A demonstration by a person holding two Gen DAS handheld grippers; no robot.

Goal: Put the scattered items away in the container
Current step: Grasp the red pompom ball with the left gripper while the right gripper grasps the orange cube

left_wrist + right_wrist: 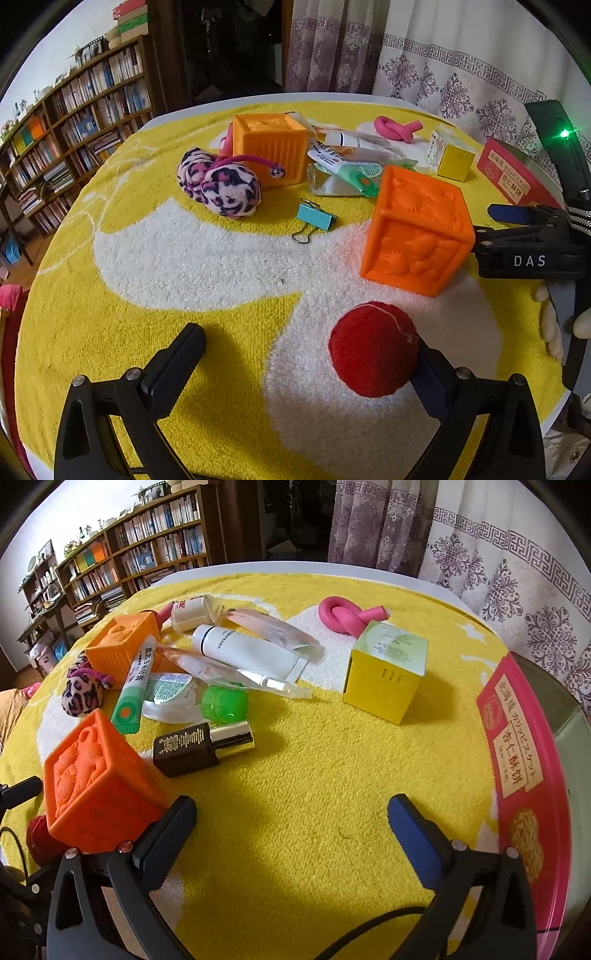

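My left gripper is open on the yellow-and-white towel; a red pom-pom ball rests against its right finger. An orange rubber cube stands just beyond, with my right gripper beside it. A second orange cube, a leopard plush toy and a teal binder clip lie farther back. My right gripper is open and empty over bare towel, the near cube at its left finger. The pink cookie tin sits at the right.
A brown bottle, green cap, white tube, green-white tube, yellow box and knotted pink foam roller are scattered on the towel. Bookshelves stand left, curtains behind.
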